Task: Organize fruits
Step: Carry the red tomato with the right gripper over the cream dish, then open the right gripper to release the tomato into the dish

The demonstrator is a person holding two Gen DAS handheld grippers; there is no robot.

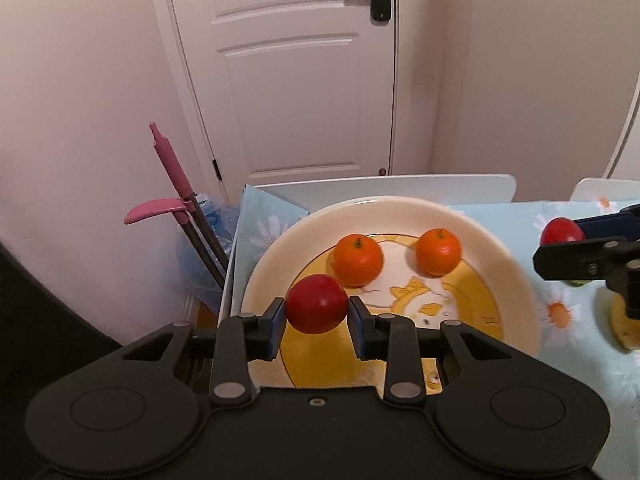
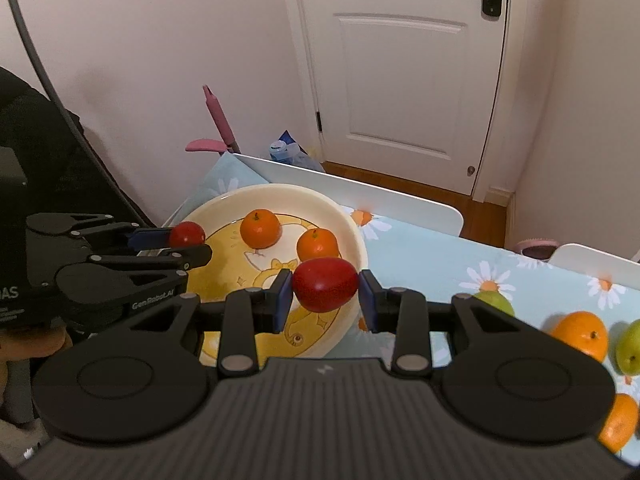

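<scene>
Both pairs of jaws are clamped on red fruit: the left gripper (image 1: 316, 312) pinches a round red apple (image 1: 317, 304) between its blue pads, over the near part of the plate (image 1: 500, 264); the right gripper (image 2: 325, 300) squeezes a larger red apple (image 2: 325, 285) above the plate's right rim. Its black body hides the plate's near edge. Two oranges (image 1: 358, 260) sit side by side further in on the plate. Right of the plate, on the daisy tablecloth (image 2: 440, 256), lie two green fruits (image 2: 630, 346) and two more oranges (image 2: 582, 334), partly cut off. Beyond stand white chair backs (image 2: 360, 192), a pink-handled mop (image 1: 172, 168) and a door (image 1: 300, 72).
</scene>
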